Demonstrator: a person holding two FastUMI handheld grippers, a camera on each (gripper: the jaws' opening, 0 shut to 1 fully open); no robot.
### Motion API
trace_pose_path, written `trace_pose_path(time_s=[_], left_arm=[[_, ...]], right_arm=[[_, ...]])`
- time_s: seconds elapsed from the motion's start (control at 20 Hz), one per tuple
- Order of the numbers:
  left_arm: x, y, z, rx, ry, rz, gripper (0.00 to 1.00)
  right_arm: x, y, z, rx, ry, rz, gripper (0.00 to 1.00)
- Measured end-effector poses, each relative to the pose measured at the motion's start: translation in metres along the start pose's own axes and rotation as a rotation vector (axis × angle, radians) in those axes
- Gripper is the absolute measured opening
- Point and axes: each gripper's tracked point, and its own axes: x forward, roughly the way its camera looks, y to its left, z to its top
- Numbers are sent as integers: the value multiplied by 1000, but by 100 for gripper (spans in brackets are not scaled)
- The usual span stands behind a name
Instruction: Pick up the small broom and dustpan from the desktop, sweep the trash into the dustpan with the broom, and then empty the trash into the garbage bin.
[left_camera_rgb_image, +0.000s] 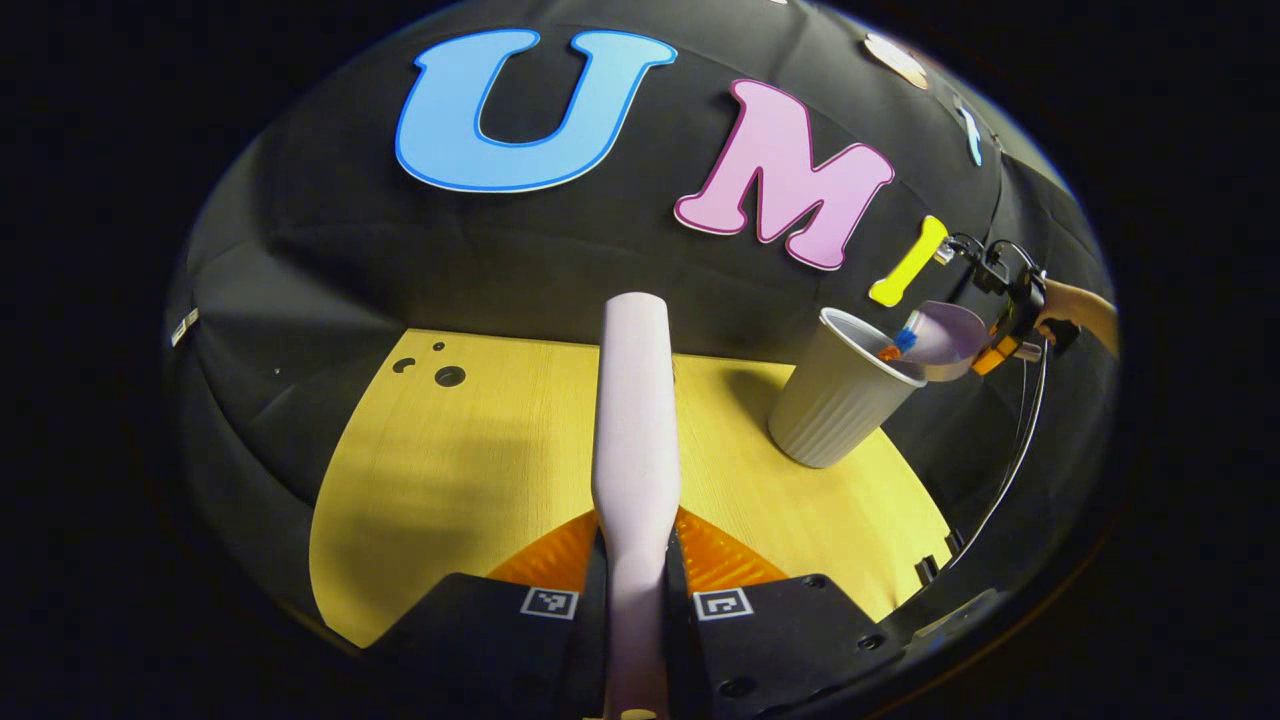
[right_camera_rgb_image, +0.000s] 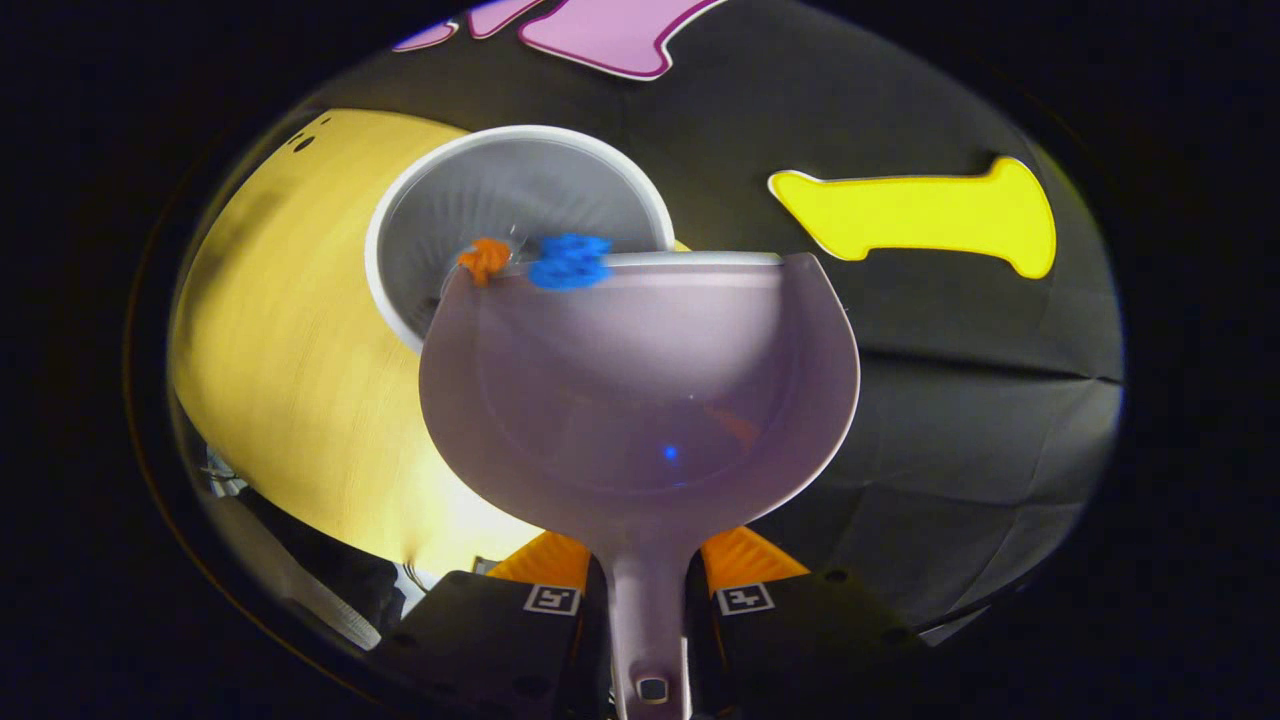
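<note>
Our left hand-held gripper (left_camera_rgb_image: 636, 590) clamps one broom (left_camera_rgb_image: 634, 400) above the bench (left_camera_rgb_image: 480, 450). Our right hand-held gripper (right_camera_rgb_image: 645, 600) clamps one dustpan (right_camera_rgb_image: 640, 400), tipped over one bin (right_camera_rgb_image: 480, 200); two trash bits, orange (right_camera_rgb_image: 485, 257) and blue (right_camera_rgb_image: 570, 261), sit at its lip.

Broom (left_camera_rgb_image: 634, 400): pale lilac, held above the yellow desktop (left_camera_rgb_image: 450, 470).
Dustpan (right_camera_rgb_image: 640, 380): pale lilac, rounded, tipped over the bin's rim.
Trash: an orange piece (right_camera_rgb_image: 485, 258) and a blue piece (right_camera_rgb_image: 570, 261) at the dustpan's front edge.
Garbage bin (left_camera_rgb_image: 840, 400): grey, ribbed, upright on the desktop.
</note>
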Motion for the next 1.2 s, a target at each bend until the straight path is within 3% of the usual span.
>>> trace_pose_path(time_s=[0.3,0.45,0.8,1.15,1.2], left_arm=[[6,-10,-2,0,9,-10,28],[12,-13,-2,7,9,-11,31],[34,-22,-4,54,15,-15,28],[55,-36,3,138,28,-27,31],[57,-39,3,142,28,-27,28]], right_arm=[[-2,-2,5,5,-22,1,35],[-2,7,8,112,-91,67,34],[-15,20,12,388,-276,184,34],[-54,21,-11,486,-432,235,34],[-58,23,-16,487,-446,237,34]])
